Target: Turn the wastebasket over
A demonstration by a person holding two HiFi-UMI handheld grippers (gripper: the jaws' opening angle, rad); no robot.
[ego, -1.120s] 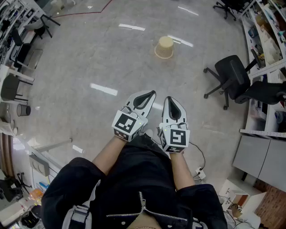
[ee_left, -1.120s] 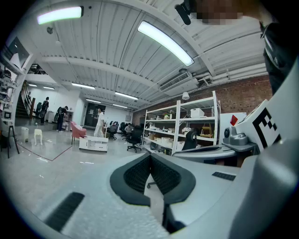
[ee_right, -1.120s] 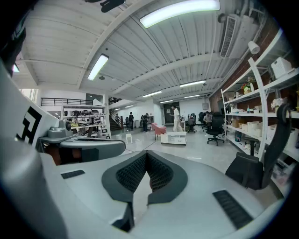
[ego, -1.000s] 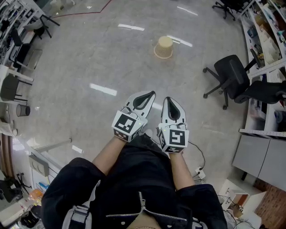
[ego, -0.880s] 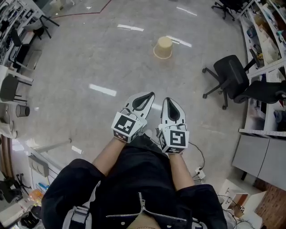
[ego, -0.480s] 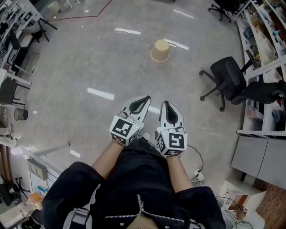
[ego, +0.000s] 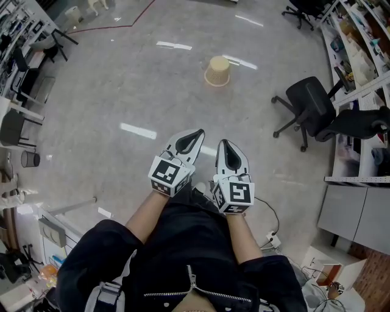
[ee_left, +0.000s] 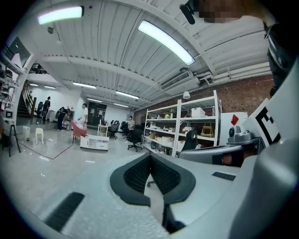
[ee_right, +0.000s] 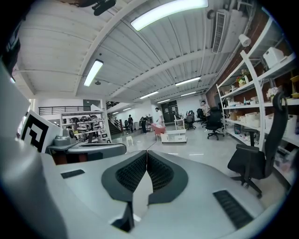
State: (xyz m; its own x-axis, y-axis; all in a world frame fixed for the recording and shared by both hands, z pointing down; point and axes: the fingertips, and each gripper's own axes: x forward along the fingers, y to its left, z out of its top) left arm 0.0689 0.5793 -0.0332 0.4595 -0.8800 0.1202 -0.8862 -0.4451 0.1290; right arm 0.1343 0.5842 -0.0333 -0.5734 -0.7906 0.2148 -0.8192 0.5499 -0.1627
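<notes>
The wastebasket (ego: 217, 71) is stood upright, wide end down. The left gripper (ego: 197, 132) and right gripper (ego: 224, 144) are held level, side by side, closed and empty.

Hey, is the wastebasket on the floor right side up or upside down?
Upside down: the wastebasket stands on its wider rim on the floor, its narrower closed base facing up.

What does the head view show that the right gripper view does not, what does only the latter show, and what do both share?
Only the head view: the wastebasket on the floor and the person's arms. Only the right gripper view: ceiling lights and distant people. Both: the right claw, shut and empty, and the black office chair.
</notes>
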